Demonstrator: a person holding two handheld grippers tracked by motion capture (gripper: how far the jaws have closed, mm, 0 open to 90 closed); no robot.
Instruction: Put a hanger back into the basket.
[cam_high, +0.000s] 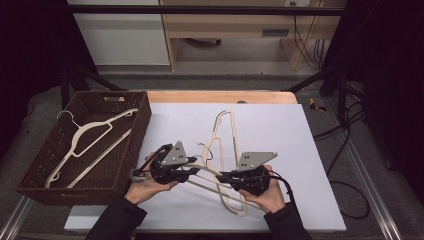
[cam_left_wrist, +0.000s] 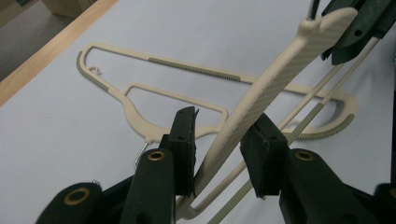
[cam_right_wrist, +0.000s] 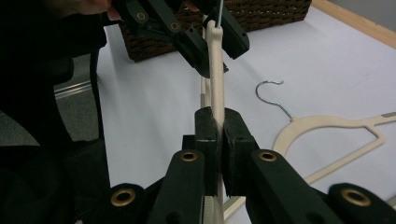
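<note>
Right gripper (cam_right_wrist: 218, 140) fingers pinching raised hanger (cam_left_wrist: 261, 100); left gripper (cam_left_wrist: 219, 140) fingers spread around its arm, near bench (cam_high: 300, 150) edge.

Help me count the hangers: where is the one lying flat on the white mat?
In the high view the flat hanger lies mid-mat, right of the basket, just beyond both grippers.

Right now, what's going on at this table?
A person is handling a cream hanger with two handheld tongs over the white board. The right tongs are clamped on one arm of it. The left tongs straddle the other arm with a gap on each side, not gripping. A second hanger lies flat on the board, and another hanger sits in the wicker basket on the left.
</note>
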